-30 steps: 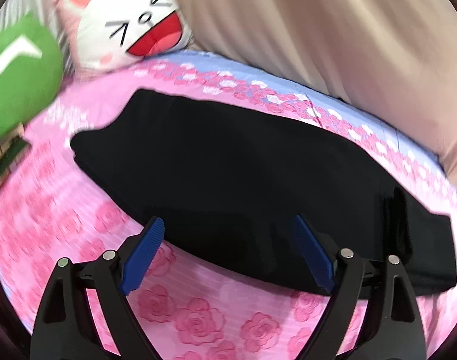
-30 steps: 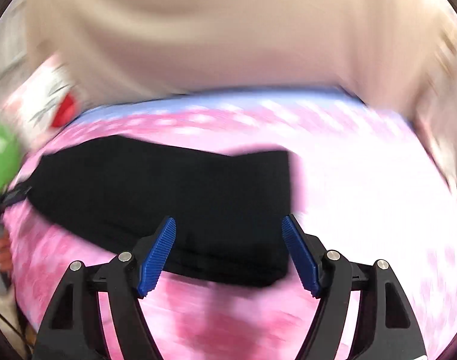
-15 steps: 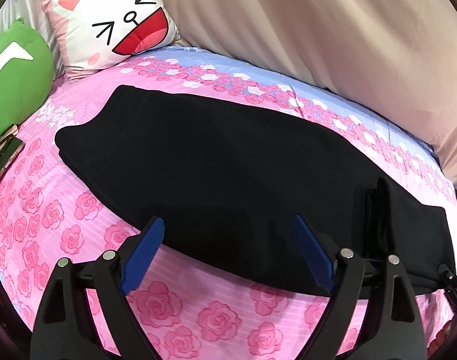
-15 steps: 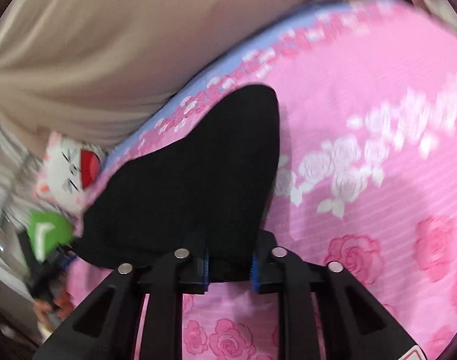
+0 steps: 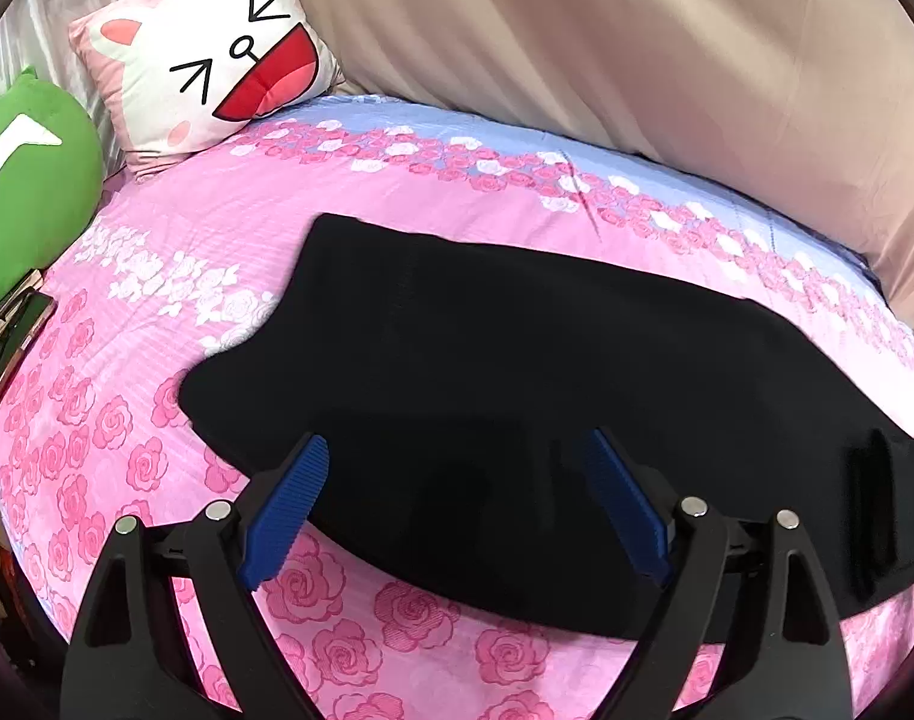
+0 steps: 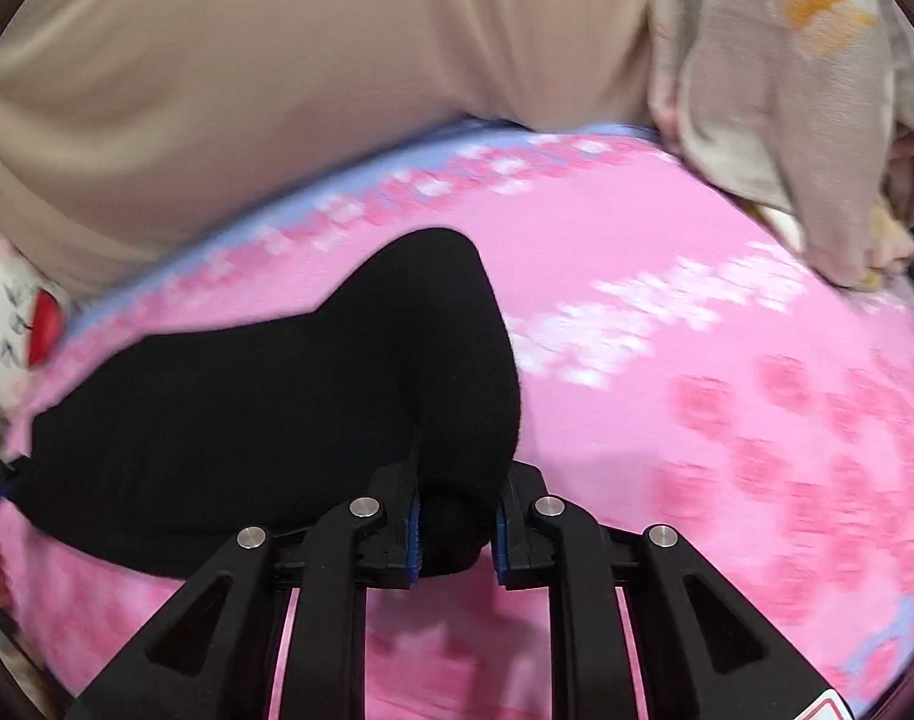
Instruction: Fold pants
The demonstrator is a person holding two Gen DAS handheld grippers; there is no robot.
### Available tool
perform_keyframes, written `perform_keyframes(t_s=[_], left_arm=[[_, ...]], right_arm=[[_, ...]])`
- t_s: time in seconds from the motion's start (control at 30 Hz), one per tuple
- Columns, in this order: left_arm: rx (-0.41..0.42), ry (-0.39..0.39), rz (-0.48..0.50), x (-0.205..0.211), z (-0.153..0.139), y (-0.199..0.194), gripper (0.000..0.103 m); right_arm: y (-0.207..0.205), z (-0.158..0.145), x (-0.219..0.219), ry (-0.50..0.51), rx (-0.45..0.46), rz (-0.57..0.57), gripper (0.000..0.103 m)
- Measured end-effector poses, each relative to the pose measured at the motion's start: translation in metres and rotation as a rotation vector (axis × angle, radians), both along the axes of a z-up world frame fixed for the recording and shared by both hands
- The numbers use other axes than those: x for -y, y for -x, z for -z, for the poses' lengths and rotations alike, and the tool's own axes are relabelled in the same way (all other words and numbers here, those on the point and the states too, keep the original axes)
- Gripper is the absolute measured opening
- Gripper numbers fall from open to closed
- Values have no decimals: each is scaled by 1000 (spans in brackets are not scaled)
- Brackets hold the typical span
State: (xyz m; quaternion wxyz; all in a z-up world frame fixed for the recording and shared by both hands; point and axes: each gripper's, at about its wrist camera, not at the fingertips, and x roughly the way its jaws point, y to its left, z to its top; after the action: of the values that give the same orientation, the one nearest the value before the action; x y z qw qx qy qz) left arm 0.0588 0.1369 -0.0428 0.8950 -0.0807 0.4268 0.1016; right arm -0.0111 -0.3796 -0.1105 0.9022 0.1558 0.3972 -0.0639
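Observation:
Black pants lie folded lengthwise across a pink rose-print bedsheet. My left gripper is open, hovering over the near edge of the pants with its blue pads apart and nothing between them. My right gripper is shut on the end of the pants, with bunched black fabric pinched between its blue pads and lifted off the sheet.
A cat-face cushion and a green plush sit at the far left of the bed. A beige curtain hangs behind. A pale floral cloth lies at the far right. A phone-like object rests at the left edge.
My right gripper closed on the pants' end and has lifted and carried it, bunching the fabric. My left gripper shifted right along the pants and stayed open.

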Motion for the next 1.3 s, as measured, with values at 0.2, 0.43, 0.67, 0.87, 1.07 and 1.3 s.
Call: perform_keyframes(t_s=[0.2, 0.43, 0.67, 0.87, 1.07, 1.3], left_arm=[[13, 30, -52, -13, 1, 7, 85], [35, 45, -100, -39, -7, 19, 85], [29, 40, -108, -50, -2, 23, 86], [17, 65, -83, -35, 2, 19, 86], [27, 46, -39, -29, -3, 24, 86], [27, 174, -155, -80, 5, 26, 86]], right_arm=[[17, -25, -42, 210, 44, 6, 51], [20, -46, -159, 458, 167, -285, 56], [28, -59, -89, 541, 96, -47, 58], [24, -60, -142, 186, 160, -367, 60], [-25, -2, -198, 221, -1, -471, 41], [-49, -47, -186, 17, 119, -403, 11]])
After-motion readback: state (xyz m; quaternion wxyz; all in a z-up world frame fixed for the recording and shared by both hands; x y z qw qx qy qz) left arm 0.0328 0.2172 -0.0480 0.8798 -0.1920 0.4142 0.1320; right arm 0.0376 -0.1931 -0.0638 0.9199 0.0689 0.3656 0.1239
